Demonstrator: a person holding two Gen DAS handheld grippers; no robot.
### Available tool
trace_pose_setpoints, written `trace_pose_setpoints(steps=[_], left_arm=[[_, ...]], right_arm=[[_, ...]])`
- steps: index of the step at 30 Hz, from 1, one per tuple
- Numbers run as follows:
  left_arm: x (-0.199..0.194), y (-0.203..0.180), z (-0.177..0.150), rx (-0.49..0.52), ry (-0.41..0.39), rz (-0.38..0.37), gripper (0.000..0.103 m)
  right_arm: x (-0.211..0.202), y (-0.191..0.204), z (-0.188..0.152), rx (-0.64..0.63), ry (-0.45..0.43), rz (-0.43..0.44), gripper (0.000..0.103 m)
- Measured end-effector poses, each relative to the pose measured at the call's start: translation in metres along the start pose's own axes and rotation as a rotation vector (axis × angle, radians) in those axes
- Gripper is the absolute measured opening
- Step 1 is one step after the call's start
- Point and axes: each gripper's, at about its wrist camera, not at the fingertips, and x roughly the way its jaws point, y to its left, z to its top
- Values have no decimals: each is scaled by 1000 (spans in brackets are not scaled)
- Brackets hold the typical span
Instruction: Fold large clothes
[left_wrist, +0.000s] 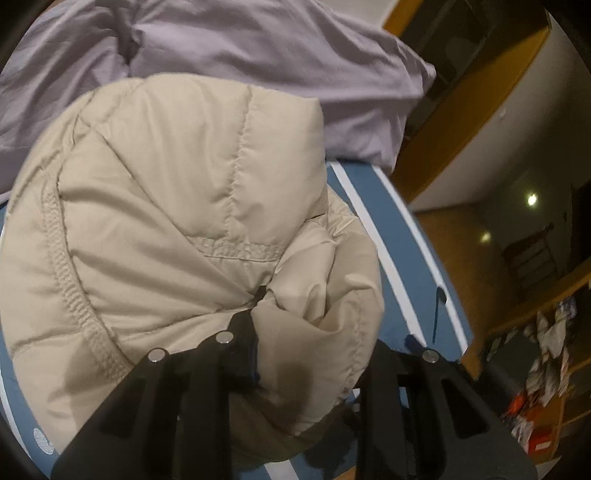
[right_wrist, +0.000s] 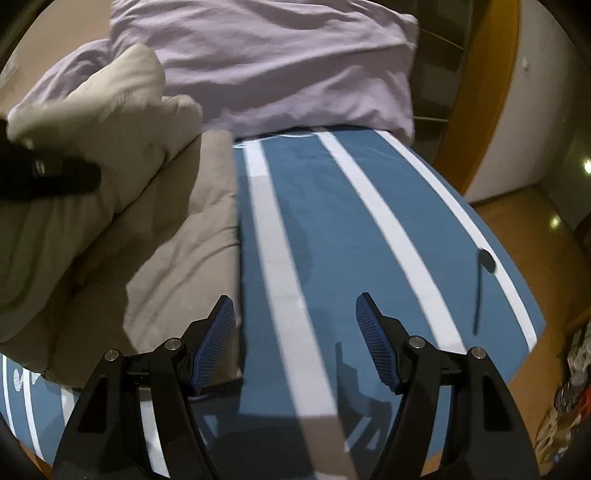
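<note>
A blue bed cover with white stripes (right_wrist: 369, 206) fills most of the scene, with a crumpled pale lilac sheet (right_wrist: 280, 62) heaped along its far edge. On the cover's left part lies the beige quilted padded jacket (left_wrist: 155, 206), partly folded, with one thick fold bunched up above the flat layer beneath it. The left gripper (left_wrist: 306, 350) pinches a gathered wad of that jacket between its black fingers; the pads are buried in the fabric. The right gripper (right_wrist: 295, 343) hangs over the striped cover just right of the jacket's edge, its blue ribbed pads (right_wrist: 373, 343) spread apart with nothing between them.
</note>
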Motion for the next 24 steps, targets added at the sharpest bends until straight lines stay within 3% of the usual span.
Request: trace_pose_setpoints(steps=[6, 10, 13, 18, 24], left_arm=[[-9, -16, 0, 86, -7, 75, 36], [-36, -14, 4, 112, -40, 90, 59], [-63, -12, 7, 134, -95, 103, 70], [-100, 4, 23, 145, -182, 178, 74], [-113, 62, 35, 49, -188, 293, 74]], right_arm=[[-3, -22, -2, 59, 2, -16, 70], [-10, -23, 2, 75, -16, -13, 70], [-14, -21, 6, 81, -27, -7, 70], [-24, -11, 20, 66, -56, 9, 70], [-26, 3, 31, 42, -73, 27, 71]])
